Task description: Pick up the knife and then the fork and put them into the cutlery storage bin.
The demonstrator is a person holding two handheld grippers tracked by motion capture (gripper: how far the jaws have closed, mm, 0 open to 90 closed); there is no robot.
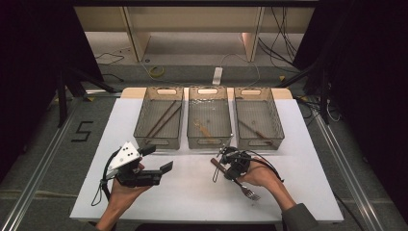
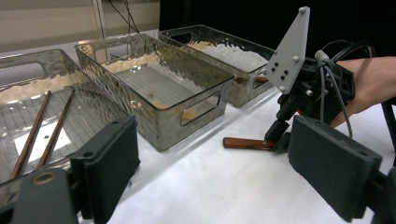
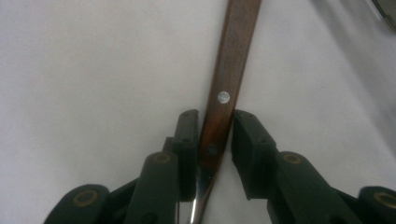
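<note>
A fork with a brown wooden handle (image 3: 229, 70) lies flat on the white table (image 1: 192, 192). My right gripper (image 3: 215, 135) reaches down over it, and its two black pads press the handle from both sides near the metal neck. From above, the handle (image 1: 215, 164) sticks out past the right gripper (image 1: 224, 163) toward the bins, and the tines (image 1: 249, 194) show beside the wrist. The left gripper view shows that handle (image 2: 243, 143) under the right gripper (image 2: 278, 139). My left gripper (image 1: 157, 159) hovers at the left, jaws wide open around nothing.
Three clear bins stand in a row at the back of the table. The left bin (image 1: 159, 142) holds two chopsticks (image 1: 163, 119). In both the middle bin (image 1: 209, 143) and the right bin (image 1: 260, 143) lies a wooden utensil. Cables trail on the floor beyond.
</note>
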